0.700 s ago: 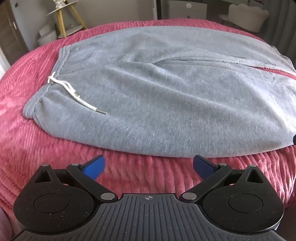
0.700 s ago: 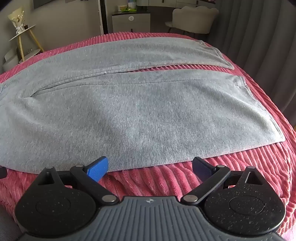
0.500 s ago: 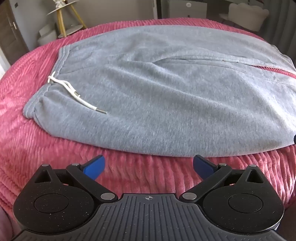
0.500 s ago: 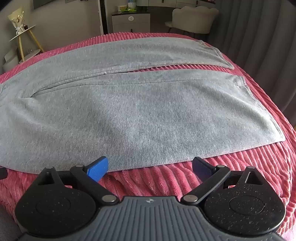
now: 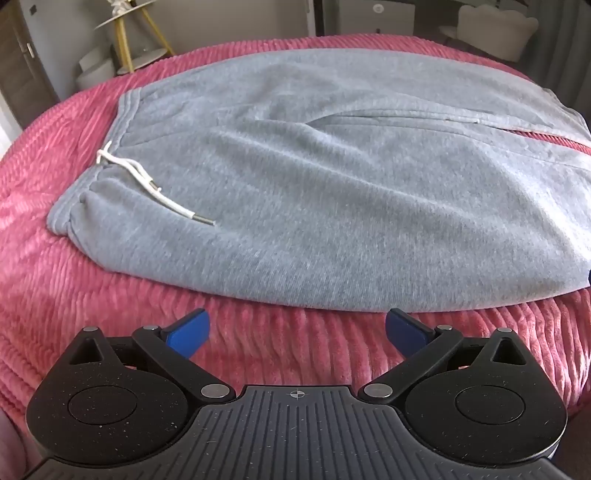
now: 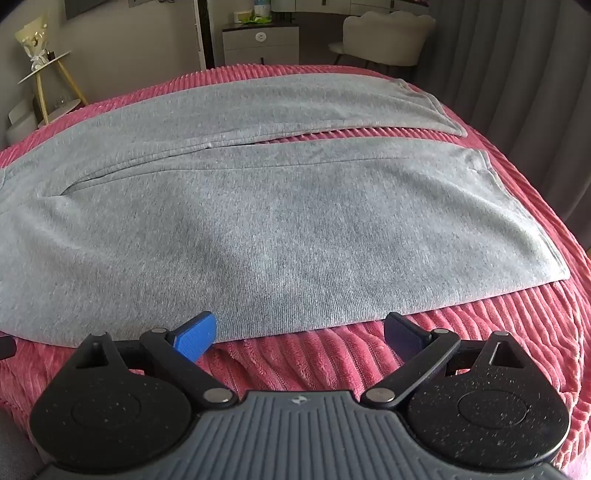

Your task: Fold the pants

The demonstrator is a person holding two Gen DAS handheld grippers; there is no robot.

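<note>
Left wrist view first: beyond my left claw (image 5: 295, 328) a pink ribbed plush blanket (image 5: 55, 288) covers the bed. Past its far edge, up and to the left of the claw, stand a yellow-legged side table (image 5: 129, 22) and a grey wall; a pale cushioned chair (image 5: 495, 29) sits far ahead to the right. From my right claw (image 6: 299, 332) the same blanket (image 6: 517, 332) spreads out, with a small drawer cabinet (image 6: 260, 40) straight ahead at the back, the chair (image 6: 384, 33) just right of it, and grey curtains (image 6: 524, 92) on the far right.

The fisheye bends every edge. In the left view the legs run out of frame on the right; in the right view the waistband end is cut off on the left. A dark sliver at each of those borders is too small to name.

Grey sweatpants (image 5: 332, 184) lie flat just ahead of both claws, waistband to the left and leg hems (image 6: 509, 206) to the right, the two legs side by side with a strip of pink between them. A white drawstring (image 5: 147, 184) trails across the waist area, ahead and left of my left claw.

Both claws are spread wide with nothing between the blue pads (image 5: 188, 328). My left one hangs over bare blanket just short of the near edge of the pants; my right claw's left pad (image 6: 195, 334) overlaps that edge in the picture, and I can't tell if it touches.
</note>
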